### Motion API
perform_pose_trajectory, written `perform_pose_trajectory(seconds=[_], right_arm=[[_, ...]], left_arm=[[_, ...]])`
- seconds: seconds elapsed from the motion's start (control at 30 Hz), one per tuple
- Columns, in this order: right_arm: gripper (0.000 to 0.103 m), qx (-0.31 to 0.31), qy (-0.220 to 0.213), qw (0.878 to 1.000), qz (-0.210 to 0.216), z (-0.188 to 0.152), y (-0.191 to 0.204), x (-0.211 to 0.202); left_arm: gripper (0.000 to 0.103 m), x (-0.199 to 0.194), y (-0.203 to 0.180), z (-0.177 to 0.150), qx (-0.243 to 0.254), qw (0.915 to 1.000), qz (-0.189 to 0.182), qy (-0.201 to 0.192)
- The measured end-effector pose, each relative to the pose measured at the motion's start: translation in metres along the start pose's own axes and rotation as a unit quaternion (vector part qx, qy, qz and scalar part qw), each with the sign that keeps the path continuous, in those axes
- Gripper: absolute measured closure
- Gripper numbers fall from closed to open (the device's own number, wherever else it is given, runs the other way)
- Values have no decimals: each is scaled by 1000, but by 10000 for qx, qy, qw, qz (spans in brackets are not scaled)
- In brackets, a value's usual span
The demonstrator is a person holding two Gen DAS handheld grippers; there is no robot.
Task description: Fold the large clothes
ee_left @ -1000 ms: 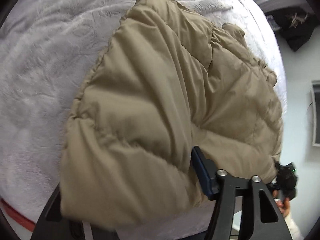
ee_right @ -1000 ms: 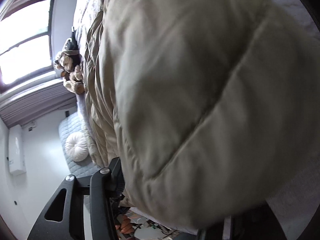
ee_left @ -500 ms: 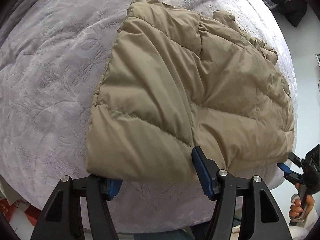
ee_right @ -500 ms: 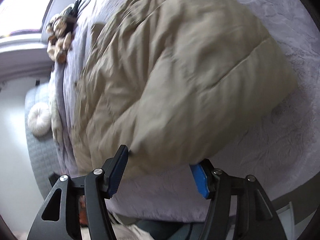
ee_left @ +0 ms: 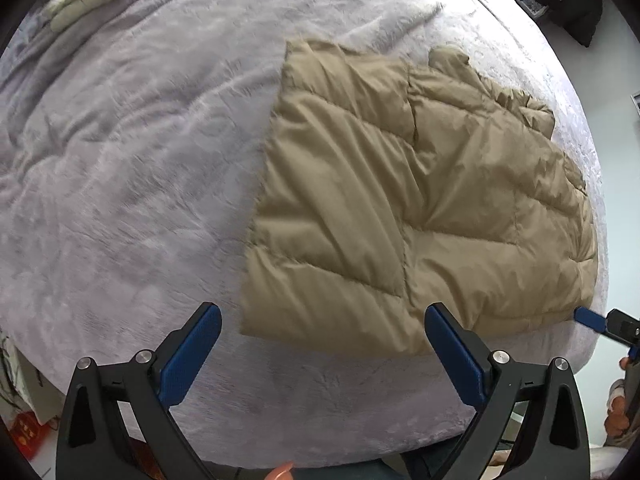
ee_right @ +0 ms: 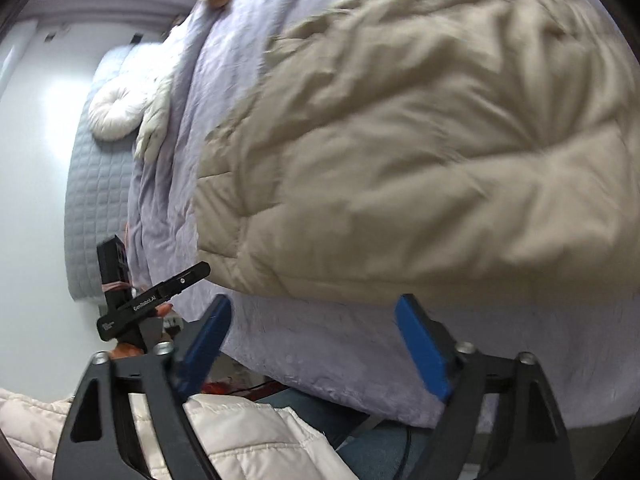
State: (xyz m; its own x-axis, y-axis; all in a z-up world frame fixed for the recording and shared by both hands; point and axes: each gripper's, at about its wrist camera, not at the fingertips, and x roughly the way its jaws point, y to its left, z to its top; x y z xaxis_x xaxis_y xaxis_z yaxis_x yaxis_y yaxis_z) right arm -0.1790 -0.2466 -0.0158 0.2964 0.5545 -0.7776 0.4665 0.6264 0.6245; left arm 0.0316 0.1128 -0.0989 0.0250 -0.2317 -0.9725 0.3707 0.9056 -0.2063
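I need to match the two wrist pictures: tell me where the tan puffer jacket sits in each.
Left wrist: tan puffer jacket lies flat, centre-right, beyond the open fingers.
Right wrist: it fills the upper right, blurred.
Shared landmark: the lavender bedspread under it.

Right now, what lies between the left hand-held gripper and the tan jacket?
Only bare lilac bedspread, seen in the left wrist view; the left hand-held gripper, jaws opening, holds nothing, near the tan jacket.

Tan quilted jacket (ee_left: 420,200) on pale lilac embossed bedspread (ee_left: 140,160), grippers black with blue pads (ee_left: 192,356), white quilted sleeve (ee_right: 248,436), grey-blue quilted headboard (ee_right: 92,200).
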Motion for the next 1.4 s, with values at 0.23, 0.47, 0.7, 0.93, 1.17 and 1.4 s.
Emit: perform_pose_trajectory(seconds=[0.23, 0.47, 0.7, 0.93, 1.17, 1.4], right_arm=[[13, -571, -280, 9966, -527, 6, 36, 2], [13, -1014, -633, 9739, -1931, 13, 64, 9], [13, -535, -541, 9794, -1872, 14, 53, 9], [13, -185, -416, 9805, -1914, 10, 38, 20], [13, -31, -457, 9818, -1844, 14, 31, 28], [13, -199, -809, 9778, -1921, 23, 40, 18]], left_arm=[[1, 0, 12, 15, 4, 9999, -13, -117], [1, 9, 34, 39, -162, 9990, -335, -256], [1, 61, 60, 77, -63, 9864, -1613, 304], [1, 124, 44, 98, 491, 9468, -2964, 1158], [2, 143, 15, 106, 991, 9264, -3335, 1441], [69, 140, 11, 106, 946, 9078, -3819, 1453]])
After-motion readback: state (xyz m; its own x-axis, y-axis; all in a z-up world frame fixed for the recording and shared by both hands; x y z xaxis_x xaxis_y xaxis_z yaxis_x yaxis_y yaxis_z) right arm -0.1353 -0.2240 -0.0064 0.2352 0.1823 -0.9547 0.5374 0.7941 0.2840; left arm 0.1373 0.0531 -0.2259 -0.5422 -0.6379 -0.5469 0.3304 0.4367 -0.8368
